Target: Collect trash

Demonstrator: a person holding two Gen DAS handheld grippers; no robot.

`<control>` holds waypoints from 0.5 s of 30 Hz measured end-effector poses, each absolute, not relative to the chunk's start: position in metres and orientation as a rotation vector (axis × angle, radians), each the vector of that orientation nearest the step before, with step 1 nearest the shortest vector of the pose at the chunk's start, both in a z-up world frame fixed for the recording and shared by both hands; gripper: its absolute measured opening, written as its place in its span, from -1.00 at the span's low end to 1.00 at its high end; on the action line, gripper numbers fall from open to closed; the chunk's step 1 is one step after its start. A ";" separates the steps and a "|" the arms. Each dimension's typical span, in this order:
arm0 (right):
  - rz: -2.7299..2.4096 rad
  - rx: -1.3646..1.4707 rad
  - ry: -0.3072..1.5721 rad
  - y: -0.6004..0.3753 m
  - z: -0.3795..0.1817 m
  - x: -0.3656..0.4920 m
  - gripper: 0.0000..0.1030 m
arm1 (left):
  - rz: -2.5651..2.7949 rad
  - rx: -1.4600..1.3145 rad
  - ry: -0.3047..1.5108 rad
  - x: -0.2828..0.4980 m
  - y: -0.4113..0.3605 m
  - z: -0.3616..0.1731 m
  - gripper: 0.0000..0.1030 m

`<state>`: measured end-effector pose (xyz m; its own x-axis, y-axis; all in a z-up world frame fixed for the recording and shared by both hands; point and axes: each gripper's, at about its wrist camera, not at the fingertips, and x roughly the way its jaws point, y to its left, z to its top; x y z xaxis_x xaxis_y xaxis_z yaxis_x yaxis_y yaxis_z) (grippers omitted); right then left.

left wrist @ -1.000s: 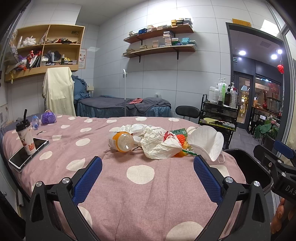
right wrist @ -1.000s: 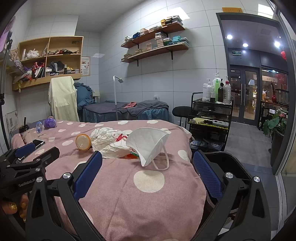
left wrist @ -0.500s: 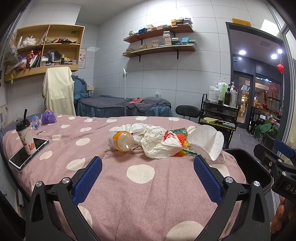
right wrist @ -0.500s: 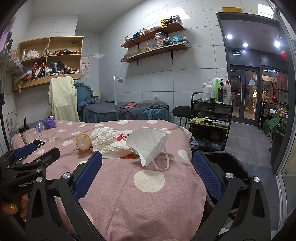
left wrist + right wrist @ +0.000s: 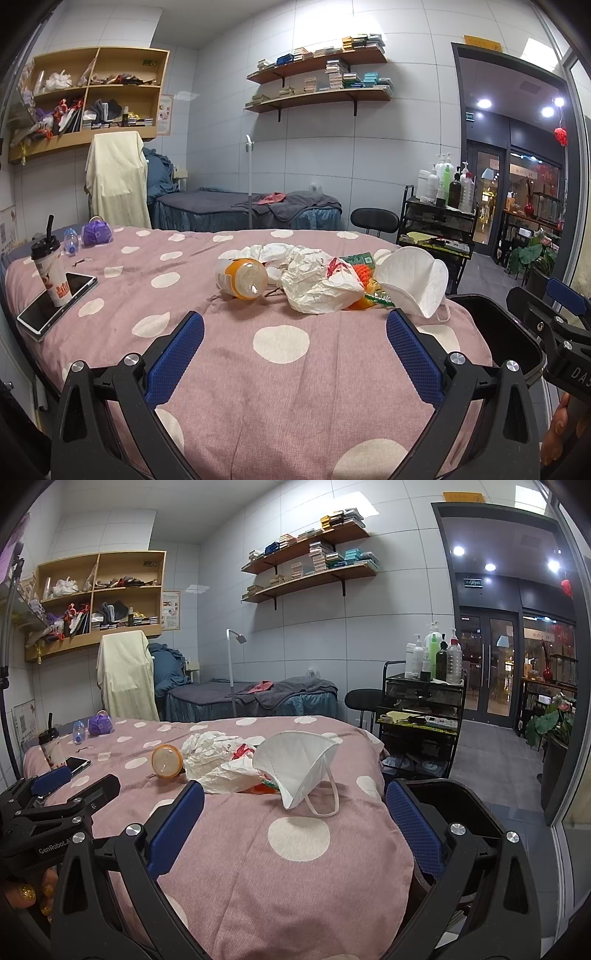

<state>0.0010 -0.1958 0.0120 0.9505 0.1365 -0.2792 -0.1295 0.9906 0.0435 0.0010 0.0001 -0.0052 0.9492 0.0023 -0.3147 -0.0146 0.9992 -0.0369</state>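
A heap of trash lies on the pink polka-dot bed cover (image 5: 280, 373): an orange bottle on its side (image 5: 242, 277), crumpled white paper (image 5: 317, 286), coloured wrappers (image 5: 364, 275) and a white face mask (image 5: 412, 278). The mask (image 5: 295, 762), paper (image 5: 218, 758) and bottle (image 5: 167, 760) also show in the right wrist view. My left gripper (image 5: 293, 349) is open and empty, short of the heap. My right gripper (image 5: 293, 827) is open and empty, just before the mask. A black bin (image 5: 495, 332) stands at the bed's right edge.
A drink cup (image 5: 50, 271) stands on a phone (image 5: 55, 301) at the left of the bed, with a small bottle (image 5: 70, 240) and purple object (image 5: 96, 233) behind. A black trolley (image 5: 423, 716), stool (image 5: 362, 701) and another bed (image 5: 255, 698) lie beyond.
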 end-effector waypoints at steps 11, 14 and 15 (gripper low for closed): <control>0.136 0.027 0.295 -0.195 0.010 0.002 0.90 | 0.009 -0.040 0.329 0.001 0.002 -0.010 0.88; 0.136 0.027 0.298 -0.195 0.010 0.003 0.90 | 0.010 -0.042 0.331 0.002 0.003 -0.011 0.88; 0.137 0.027 0.302 -0.194 0.009 0.003 0.90 | 0.009 -0.042 0.332 0.002 0.003 -0.011 0.88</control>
<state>0.0030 -0.1944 0.0093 0.9457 0.1382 -0.2943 -0.1301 0.9904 0.0472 0.0017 0.0027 -0.0110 0.9453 0.0017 -0.3261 -0.0156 0.9991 -0.0401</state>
